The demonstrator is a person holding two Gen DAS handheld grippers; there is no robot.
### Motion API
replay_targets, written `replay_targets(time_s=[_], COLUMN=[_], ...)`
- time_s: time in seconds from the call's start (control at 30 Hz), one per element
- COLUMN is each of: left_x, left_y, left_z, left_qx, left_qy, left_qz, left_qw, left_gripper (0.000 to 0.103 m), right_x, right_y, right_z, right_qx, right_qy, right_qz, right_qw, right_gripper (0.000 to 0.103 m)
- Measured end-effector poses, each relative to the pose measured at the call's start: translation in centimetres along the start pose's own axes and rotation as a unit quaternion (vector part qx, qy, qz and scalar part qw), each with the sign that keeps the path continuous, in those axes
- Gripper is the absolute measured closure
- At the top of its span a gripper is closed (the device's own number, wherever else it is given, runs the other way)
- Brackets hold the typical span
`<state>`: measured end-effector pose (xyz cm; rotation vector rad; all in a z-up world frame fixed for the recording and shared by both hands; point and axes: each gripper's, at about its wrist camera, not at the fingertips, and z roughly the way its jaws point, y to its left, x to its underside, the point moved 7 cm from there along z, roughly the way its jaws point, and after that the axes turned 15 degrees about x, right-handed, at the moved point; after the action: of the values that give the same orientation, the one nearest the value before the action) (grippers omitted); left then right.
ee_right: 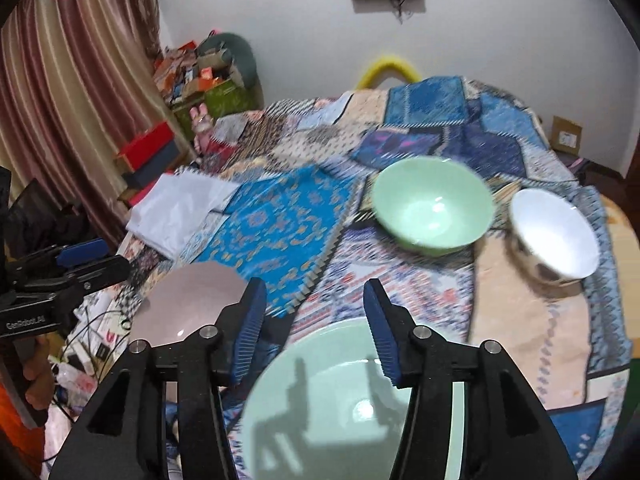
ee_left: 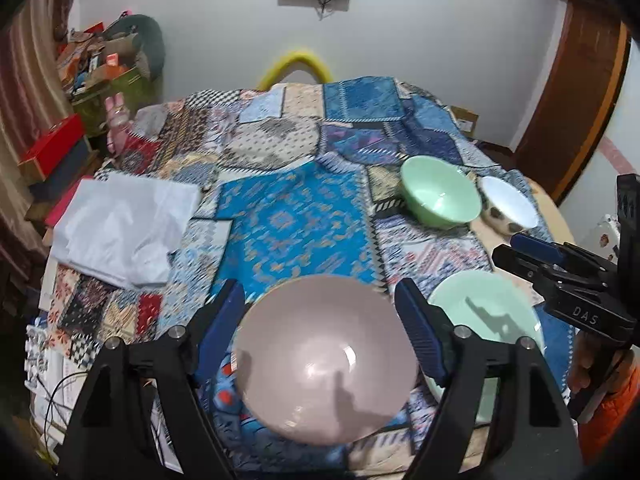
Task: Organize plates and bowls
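Patchwork cloth (ee_left: 296, 216) in blues and creams covers the table, white wall behind. Nearest, left gripper (ee_left: 320, 320) hovers over a pink plate (ee_left: 324, 360) lying flat on the cloth; jaws spread wide, blue pads either side of the plate in view, not pressing on it. Just right of it, right gripper (ee_right: 316, 328) hangs above a pale green plate (ee_right: 340, 404); jaws parted, nothing between them. The two plates lie side by side, close, contact between them unclear. Mid-table on the left, a folded white cloth (ee_left: 120, 228). Further right, green bowl (ee_right: 434, 208) upright, with a white bowl (ee_right: 554, 236) patterned outside just beside it, tilted. Far left, curtain (ee_right: 76, 80) and a pile of boxes (ee_right: 200, 72).
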<state>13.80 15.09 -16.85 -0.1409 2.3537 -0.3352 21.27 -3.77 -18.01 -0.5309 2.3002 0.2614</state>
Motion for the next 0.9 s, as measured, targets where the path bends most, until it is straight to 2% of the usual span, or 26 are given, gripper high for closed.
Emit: replay_targets(time_s=[0.2, 0.3, 0.33, 0.7, 0.77, 0.9], left_x=[-2.5, -3.5, -4.0, -7.9, -8.2, -8.5], left_y=[-2.8, -3.8, -4.2, -6.2, -6.0, -5.3], left_z=[2.0, 3.3, 3.8, 11.2, 12.8, 16.0], left_qx=[0.005, 0.018, 0.022, 0.033, 0.035, 0.050], left_qy=[0.005, 0.011, 0.011, 0.052, 0.065, 0.090], left_qz=[0.025, 0.029, 0.030, 0.057, 0.054, 0.037], left_qw=[0.9997, 0.9993, 0.9993, 0.9965, 0.9958, 0.9940], left_gripper=[0.024, 0.015, 0.015, 0.015, 0.015, 0.015], right_x=[-1.1, -1.3, -1.3, -2.0, -2.1, -2.3], right_y=[-4.1, -6.3, -6.7, -10.5, -10.7, -11.0], right_z=[0.1, 0.9, 1.1, 6.5, 7.5, 9.7], right_qx=[0.030, 0.038, 0.038, 0.029, 0.025, 0.021], right_qy=[-0.014, -0.009, -0.007, 0.043, 0.052, 0.068], right_qz=[0.020, 0.039, 0.044, 0.086, 0.090, 0.091], right_qw=[0.999, 0.998, 0.998, 0.995, 0.994, 0.993], right_gripper=[0.053, 0.053, 0.053, 0.055, 0.060, 0.061])
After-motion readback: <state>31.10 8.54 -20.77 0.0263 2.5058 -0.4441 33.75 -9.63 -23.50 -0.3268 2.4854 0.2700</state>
